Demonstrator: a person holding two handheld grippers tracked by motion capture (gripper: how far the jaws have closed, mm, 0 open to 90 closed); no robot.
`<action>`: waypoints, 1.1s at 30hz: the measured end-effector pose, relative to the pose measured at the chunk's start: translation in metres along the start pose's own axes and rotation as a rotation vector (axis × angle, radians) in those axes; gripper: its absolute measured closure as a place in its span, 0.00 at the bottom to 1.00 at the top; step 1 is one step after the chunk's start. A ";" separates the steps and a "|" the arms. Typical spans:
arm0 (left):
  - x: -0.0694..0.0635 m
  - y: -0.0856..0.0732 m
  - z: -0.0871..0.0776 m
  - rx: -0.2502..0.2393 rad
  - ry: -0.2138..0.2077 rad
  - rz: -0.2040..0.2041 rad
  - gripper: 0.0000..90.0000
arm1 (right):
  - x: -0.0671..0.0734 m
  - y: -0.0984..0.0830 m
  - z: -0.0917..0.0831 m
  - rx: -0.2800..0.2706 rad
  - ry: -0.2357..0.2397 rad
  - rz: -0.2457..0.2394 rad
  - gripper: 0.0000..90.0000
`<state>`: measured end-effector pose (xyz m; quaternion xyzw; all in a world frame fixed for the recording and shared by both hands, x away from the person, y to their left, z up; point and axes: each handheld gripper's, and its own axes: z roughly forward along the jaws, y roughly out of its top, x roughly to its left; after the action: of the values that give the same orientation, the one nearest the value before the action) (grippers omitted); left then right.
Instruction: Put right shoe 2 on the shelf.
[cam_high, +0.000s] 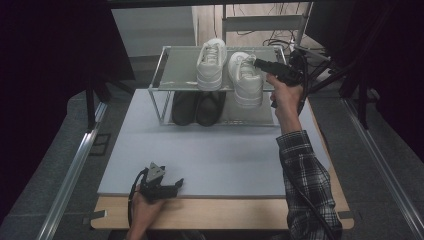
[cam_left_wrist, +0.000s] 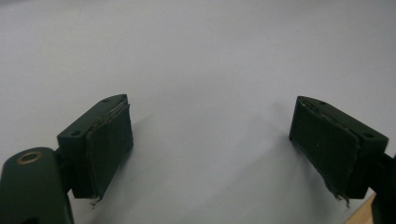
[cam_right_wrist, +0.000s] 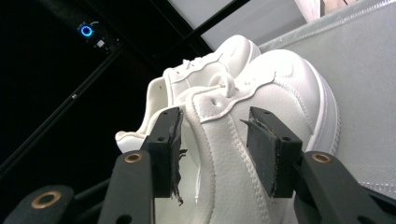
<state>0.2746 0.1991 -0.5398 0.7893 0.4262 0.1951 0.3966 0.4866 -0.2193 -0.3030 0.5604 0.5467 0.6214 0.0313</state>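
A pair of white sneakers stands on the top shelf of a metal rack (cam_high: 175, 65), the left shoe (cam_high: 211, 64) beside the right shoe (cam_high: 246, 80). My right gripper (cam_high: 256, 63) reaches the right shoe from the right side. In the right gripper view this gripper (cam_right_wrist: 215, 114) is open, its jaws straddling the collar and side wall of the nearer white sneaker (cam_right_wrist: 280, 84) without pressing on it; the other sneaker (cam_right_wrist: 210, 65) lies just behind. My left gripper (cam_high: 179, 184) rests near the table's front edge, open (cam_left_wrist: 212, 101) with nothing between its pads.
A pair of black shoes (cam_high: 197, 107) sits on the rack's lower shelf. A pale grey mat (cam_high: 210, 155) covers the wooden table (cam_high: 225, 212). Dark stands and cables crowd the space behind and right of the rack.
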 end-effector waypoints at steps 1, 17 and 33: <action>0.000 0.000 0.000 0.000 0.000 0.000 0.14 | 0.001 0.001 -0.002 -0.001 0.002 -0.005 0.61; 0.000 0.000 0.000 -0.001 0.000 0.001 0.14 | 0.007 -0.011 -0.044 0.015 0.006 -0.142 0.74; 0.000 0.000 0.000 -0.002 0.001 0.002 0.14 | -0.008 -0.053 -0.080 0.085 0.060 -0.202 1.00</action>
<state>0.2746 0.1989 -0.5400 0.7892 0.4256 0.1963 0.3969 0.4009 -0.2550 -0.3284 0.4847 0.6269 0.6076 0.0536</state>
